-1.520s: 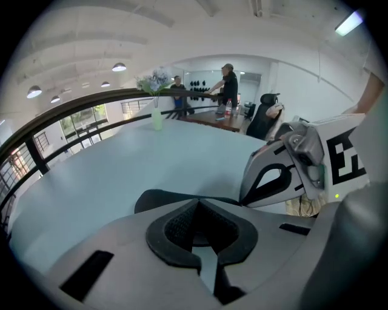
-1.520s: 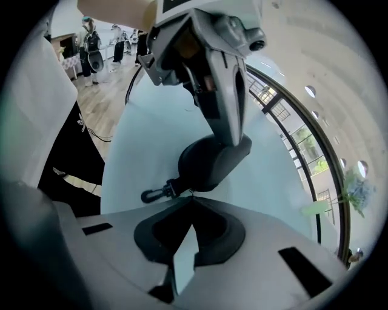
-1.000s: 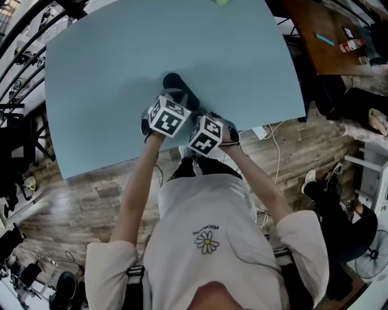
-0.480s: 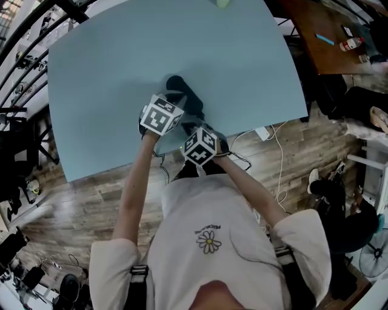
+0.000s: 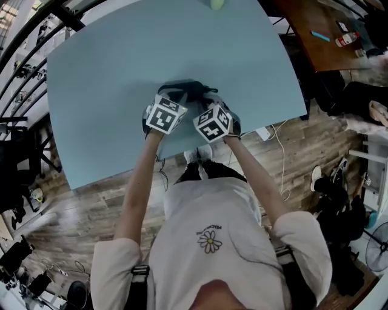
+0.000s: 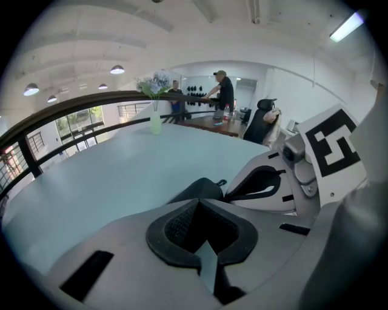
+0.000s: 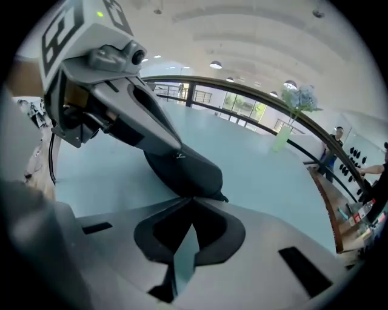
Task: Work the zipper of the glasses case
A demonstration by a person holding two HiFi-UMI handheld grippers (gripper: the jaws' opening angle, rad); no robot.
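Note:
The black glasses case (image 5: 193,91) lies crosswise on the pale blue table (image 5: 109,60), just beyond both grippers. My left gripper (image 5: 174,100) is shut, and in the right gripper view its tip (image 7: 173,144) rests on top of the case (image 7: 188,169). My right gripper (image 7: 193,200) is shut too, its tip against the case's near edge, with nothing visible between the jaws. The small zipper pull (image 7: 223,197) sticks out just right of that tip. In the left gripper view the case (image 6: 197,189) shows past the shut left gripper (image 6: 197,204), with the right gripper (image 6: 267,181) beside it.
A pale green vase with flowers (image 5: 216,3) stands at the table's far edge. A brown desk (image 5: 321,36) with a bottle is off to the right, with people (image 6: 224,91) standing by it. A dark railing (image 7: 242,91) runs past the table. The table's near edge (image 5: 182,151) is close behind the grippers.
The case has turned from lying slantwise to lying crosswise. The right gripper has moved forward and to the right, level with the left one.

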